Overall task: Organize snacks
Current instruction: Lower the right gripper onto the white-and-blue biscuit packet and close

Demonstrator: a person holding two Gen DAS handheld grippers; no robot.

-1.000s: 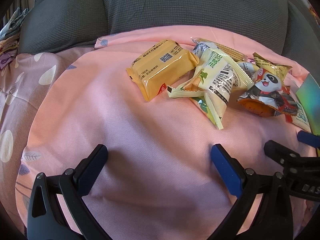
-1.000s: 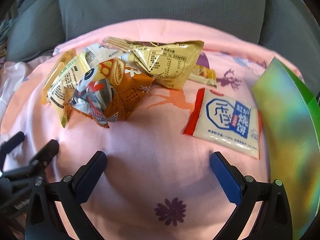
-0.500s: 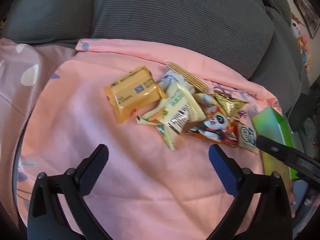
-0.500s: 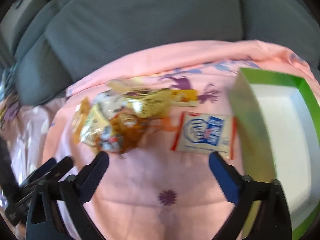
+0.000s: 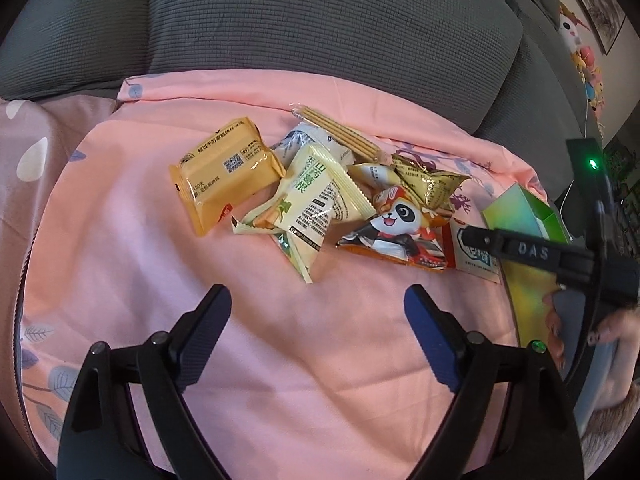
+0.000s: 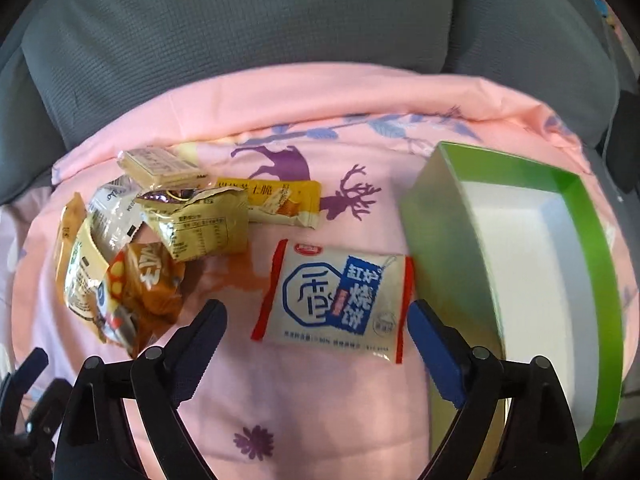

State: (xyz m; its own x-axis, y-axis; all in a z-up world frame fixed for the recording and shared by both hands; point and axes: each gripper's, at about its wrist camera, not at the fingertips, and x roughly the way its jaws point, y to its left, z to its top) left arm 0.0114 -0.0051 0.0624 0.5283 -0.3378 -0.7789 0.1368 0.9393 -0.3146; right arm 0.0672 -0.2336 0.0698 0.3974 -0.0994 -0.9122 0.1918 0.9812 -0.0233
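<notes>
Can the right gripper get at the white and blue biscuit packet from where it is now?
Probably yes. The right gripper is open, the white and blue biscuit packet lies flat between its fingers, apart from the snack pile and beside the green box.

Raised letters "DAS" stand on the black arm of the right gripper (image 5: 472, 236). The white biscuit packet (image 6: 334, 300) reads "缸炉烧饼".

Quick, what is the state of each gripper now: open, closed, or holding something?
Left gripper: open, holding nothing.
Right gripper: open, holding nothing; the white and blue snack packet lies between its fingers.
</notes>
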